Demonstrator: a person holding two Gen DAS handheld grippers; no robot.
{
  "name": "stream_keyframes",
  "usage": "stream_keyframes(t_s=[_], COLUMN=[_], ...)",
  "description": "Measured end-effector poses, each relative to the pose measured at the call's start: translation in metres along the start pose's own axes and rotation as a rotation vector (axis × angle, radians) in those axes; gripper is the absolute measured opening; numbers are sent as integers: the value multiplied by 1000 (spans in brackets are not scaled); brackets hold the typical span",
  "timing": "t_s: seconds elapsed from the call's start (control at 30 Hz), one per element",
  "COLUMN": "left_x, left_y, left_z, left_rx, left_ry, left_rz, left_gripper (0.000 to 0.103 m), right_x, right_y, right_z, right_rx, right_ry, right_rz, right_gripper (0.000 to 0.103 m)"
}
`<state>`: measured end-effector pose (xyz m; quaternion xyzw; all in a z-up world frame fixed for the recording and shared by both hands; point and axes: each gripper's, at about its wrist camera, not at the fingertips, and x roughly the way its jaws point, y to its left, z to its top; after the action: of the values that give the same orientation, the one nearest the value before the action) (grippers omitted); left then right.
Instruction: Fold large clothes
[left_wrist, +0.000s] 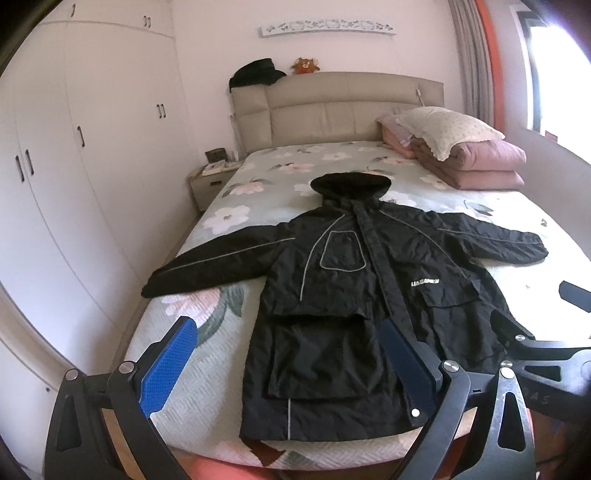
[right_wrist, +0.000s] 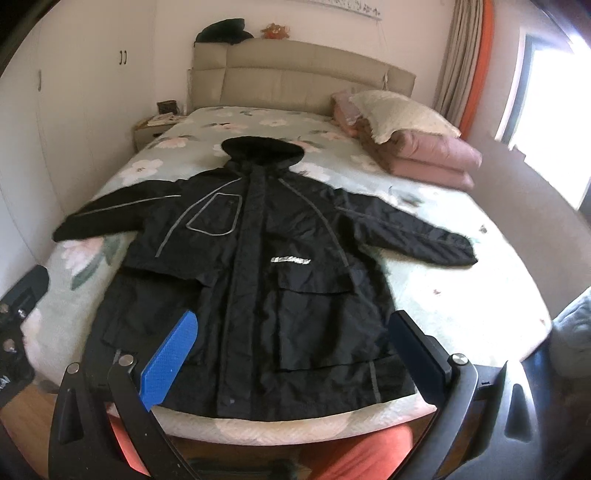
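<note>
A long black hooded coat (left_wrist: 347, 295) (right_wrist: 258, 266) lies flat and face up on the bed, hood toward the headboard, both sleeves spread out sideways, hem at the near edge. My left gripper (left_wrist: 291, 362) hovers open above the hem's left half, blue pads wide apart with nothing between them. My right gripper (right_wrist: 291, 350) is open too, held over the hem's right half. The right gripper's black frame (left_wrist: 546, 354) shows at the right edge of the left wrist view, and the left gripper's frame (right_wrist: 22, 295) at the left edge of the right wrist view.
The bed (left_wrist: 177, 369) has a floral quilted cover. A pillow on folded pink quilts (left_wrist: 472, 155) sits at its far right corner. White wardrobes (left_wrist: 74, 166) line the left wall, with a nightstand (left_wrist: 208, 184) by the headboard (left_wrist: 332, 107). A window (right_wrist: 546, 103) lies to the right.
</note>
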<state>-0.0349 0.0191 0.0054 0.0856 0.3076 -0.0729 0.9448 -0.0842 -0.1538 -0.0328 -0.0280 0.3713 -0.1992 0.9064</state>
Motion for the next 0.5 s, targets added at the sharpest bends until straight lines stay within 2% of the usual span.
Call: stream_keyframes(t_s=[0.17, 0.37, 0.5], left_x=[-11, -6, -5], left_y=[-8, -1, 5], left_z=[-2, -2, -3], left_rx=[45, 9, -20], left_ry=[-42, -9, 2], left_rz=[19, -37, -54], left_gripper=[99, 99, 99], right_x=[-5, -6, -6], right_y=[5, 15, 17], right_z=[-1, -2, -1], right_rx=[-21, -74, -74], right_ry=[-17, -45, -48], right_rz=[4, -69, -59], right_gripper=[103, 103, 103])
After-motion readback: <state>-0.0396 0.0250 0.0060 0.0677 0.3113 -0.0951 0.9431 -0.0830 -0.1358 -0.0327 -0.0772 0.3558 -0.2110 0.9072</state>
